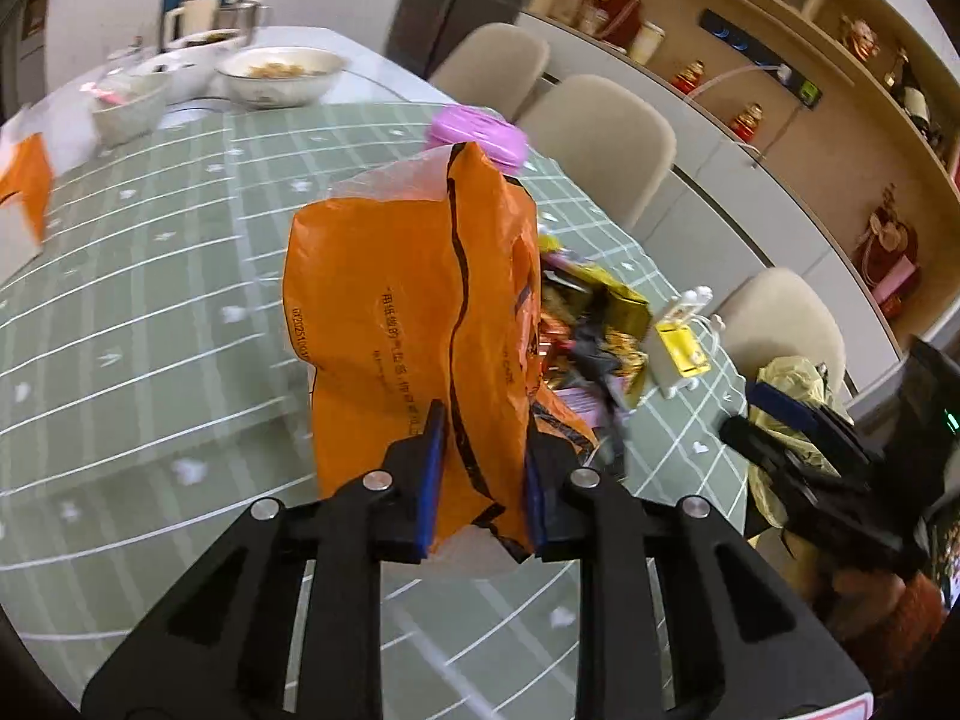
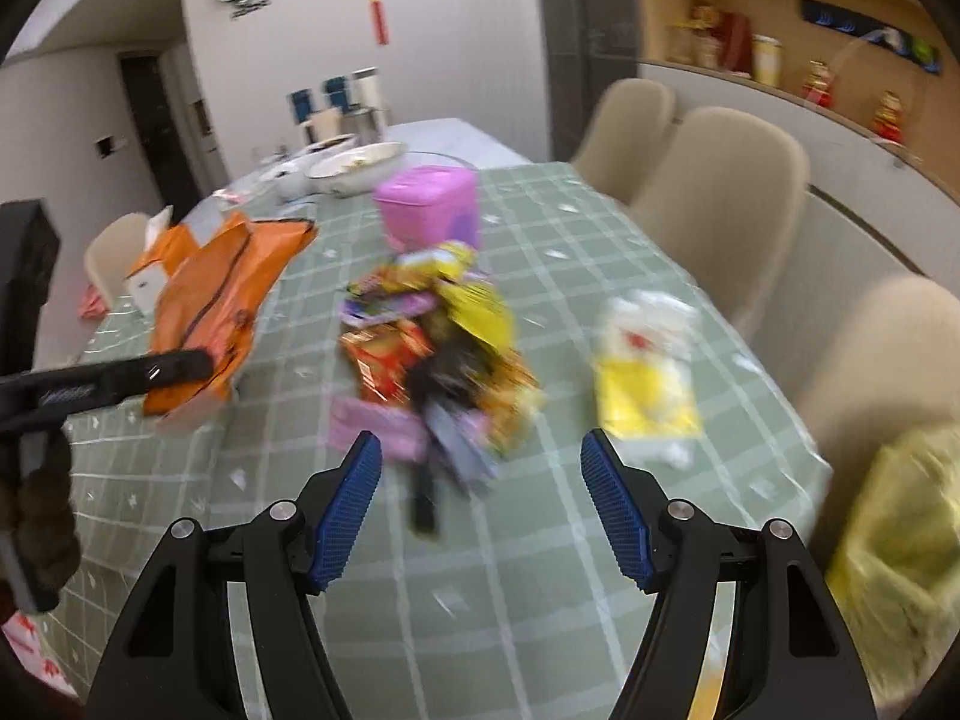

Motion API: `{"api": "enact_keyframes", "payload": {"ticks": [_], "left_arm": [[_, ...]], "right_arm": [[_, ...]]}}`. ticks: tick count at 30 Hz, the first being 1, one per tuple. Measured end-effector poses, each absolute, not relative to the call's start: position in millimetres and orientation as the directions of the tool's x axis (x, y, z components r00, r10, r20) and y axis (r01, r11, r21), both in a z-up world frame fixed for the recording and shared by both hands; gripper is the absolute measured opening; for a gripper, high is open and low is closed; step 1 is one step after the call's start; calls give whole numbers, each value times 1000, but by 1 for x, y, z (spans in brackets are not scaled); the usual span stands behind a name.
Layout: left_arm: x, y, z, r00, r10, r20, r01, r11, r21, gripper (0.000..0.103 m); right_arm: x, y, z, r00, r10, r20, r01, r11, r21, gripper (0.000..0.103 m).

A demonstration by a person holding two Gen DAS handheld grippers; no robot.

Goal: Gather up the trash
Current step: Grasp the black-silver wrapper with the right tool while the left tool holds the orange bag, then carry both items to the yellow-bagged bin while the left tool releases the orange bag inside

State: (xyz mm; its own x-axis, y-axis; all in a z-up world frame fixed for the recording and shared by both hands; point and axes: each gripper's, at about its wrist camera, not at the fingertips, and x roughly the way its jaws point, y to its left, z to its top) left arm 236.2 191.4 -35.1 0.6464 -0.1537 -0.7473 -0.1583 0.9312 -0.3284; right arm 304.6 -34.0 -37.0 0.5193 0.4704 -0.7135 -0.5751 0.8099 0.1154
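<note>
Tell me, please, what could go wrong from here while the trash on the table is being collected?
The left gripper pinches only the thin lower edge of the orange bag, so it might slip free. The open right gripper nears the wrapper pile and could scatter loose wrappers towards the yellow packet.

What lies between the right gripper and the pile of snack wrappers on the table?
Only bare green checked tablecloth, as the right wrist view shows. The right gripper stands open just short of the pile of wrappers, holding nothing.
</note>
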Motion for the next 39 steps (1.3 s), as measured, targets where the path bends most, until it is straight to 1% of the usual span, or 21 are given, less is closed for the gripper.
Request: {"api": "enact_keyframes", "payload": {"ticks": [2, 9, 10, 11, 13, 14, 15, 22, 28, 33, 39], "left_arm": [[223, 203, -35, 637, -140, -758, -192, 924, -332, 21], [193, 219, -47, 615, -130, -778, -241, 908, -342, 22], [191, 220, -50, 611, -133, -780, -244, 906, -345, 22], [190, 220, -51, 608, -137, -782, -245, 904, -349, 22], [187, 220, -53, 604, -146, -783, -248, 899, -360, 22], [187, 219, -53, 604, -150, -782, -246, 899, -363, 22], [185, 218, -54, 605, -154, -781, -243, 899, -365, 22], [191, 200, -44, 615, -157, -773, -185, 924, -335, 22], [199, 172, -20, 645, -178, -743, -98, 945, -312, 22], [208, 150, 0, 668, -213, -713, -37, 947, -318, 22], [227, 103, 34, 710, -276, -647, 73, 944, -323, 22]], "right_arm": [[315, -12, -44, 497, 484, -720, -608, 786, 110, 52], [344, 42, -79, 469, 430, -771, -642, 766, 37, 47], [346, 45, -85, 464, 411, -785, -639, 769, 24, 43], [347, 46, -89, 460, 393, -796, -637, 770, 11, 34], [345, 46, -91, 460, 379, -803, -632, 775, 4, 30], [341, 44, -88, 462, 384, -799, -626, 780, 13, 26], [337, 41, -84, 461, 394, -795, -624, 781, 26, 24], [303, 12, -43, 494, 440, -750, -602, 795, 70, 24], [285, -22, -9, 539, 444, -716, -566, 820, 83, 24], [272, -52, 19, 586, 438, -682, -543, 837, 70, 24], [261, -97, 53, 669, 401, -626, -502, 865, 18, 24]]}}
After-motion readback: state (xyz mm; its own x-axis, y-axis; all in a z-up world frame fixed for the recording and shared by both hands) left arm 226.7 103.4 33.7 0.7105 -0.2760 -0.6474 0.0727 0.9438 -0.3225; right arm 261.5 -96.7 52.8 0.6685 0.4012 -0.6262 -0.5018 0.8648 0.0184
